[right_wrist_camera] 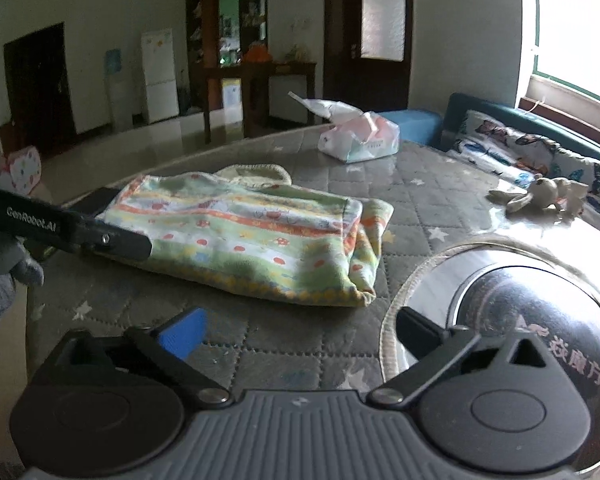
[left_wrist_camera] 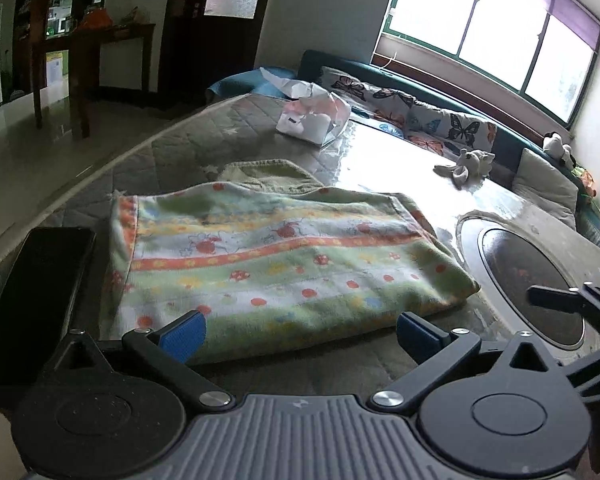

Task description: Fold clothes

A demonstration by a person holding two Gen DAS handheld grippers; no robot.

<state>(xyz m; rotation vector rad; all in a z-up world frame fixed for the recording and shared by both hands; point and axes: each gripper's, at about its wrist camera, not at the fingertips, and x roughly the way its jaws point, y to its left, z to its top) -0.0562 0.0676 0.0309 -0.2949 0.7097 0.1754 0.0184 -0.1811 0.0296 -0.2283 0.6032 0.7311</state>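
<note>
A folded green, white and orange patterned cloth (left_wrist_camera: 276,256) lies flat on the quilted table cover (left_wrist_camera: 180,148); it also shows in the right wrist view (right_wrist_camera: 252,236). A pale green garment (left_wrist_camera: 268,174) lies behind it, partly hidden. My left gripper (left_wrist_camera: 300,334) is open and empty, just in front of the cloth's near edge. My right gripper (right_wrist_camera: 300,332) is open and empty, a little short of the cloth. The left gripper's finger (right_wrist_camera: 112,240) shows at the cloth's left end in the right wrist view.
A round induction cooktop (right_wrist_camera: 520,312) is set into the table at the right. A tissue pack (left_wrist_camera: 314,116) sits at the far side, a small plush toy (left_wrist_camera: 466,166) at the far right. A black phone (left_wrist_camera: 32,300) lies left of the cloth. Cushions line the bench under the window.
</note>
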